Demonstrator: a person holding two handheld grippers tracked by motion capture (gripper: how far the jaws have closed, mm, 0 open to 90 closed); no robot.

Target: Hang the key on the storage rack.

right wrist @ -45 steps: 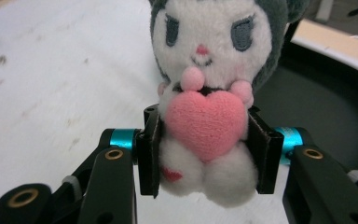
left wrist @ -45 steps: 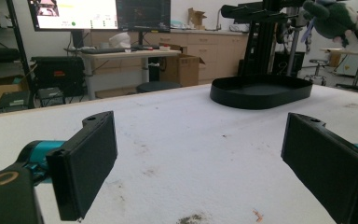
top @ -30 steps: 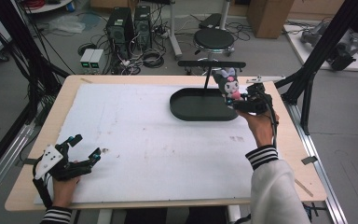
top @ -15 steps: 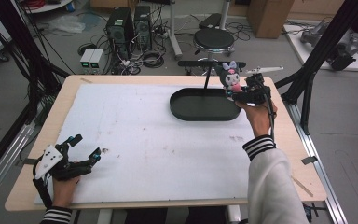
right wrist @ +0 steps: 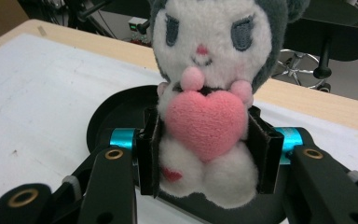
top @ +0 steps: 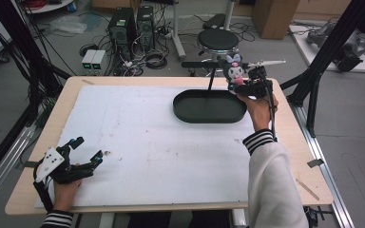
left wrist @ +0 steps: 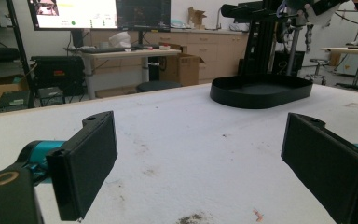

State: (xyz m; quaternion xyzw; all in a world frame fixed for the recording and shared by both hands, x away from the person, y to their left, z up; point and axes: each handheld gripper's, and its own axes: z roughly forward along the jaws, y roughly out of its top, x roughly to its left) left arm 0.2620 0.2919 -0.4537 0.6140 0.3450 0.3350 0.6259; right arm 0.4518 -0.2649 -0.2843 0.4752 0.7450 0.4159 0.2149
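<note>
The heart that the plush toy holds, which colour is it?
Pink; the heart shows best in the right gripper view.

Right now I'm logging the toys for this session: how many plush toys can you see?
1. The grey-and-white plush doll holding a pink heart is clamped in the right gripper, above the black oval tray's far right end.

I see a light wood table (top: 285, 156) covered by a white sheet (top: 161, 142) with small dark smudges and crumbs. On the sheet, far right, a black oval tray (top: 209, 105) sits flat. Left gripper (top: 78, 156) rests at near left corner, jaws spread wide
</note>
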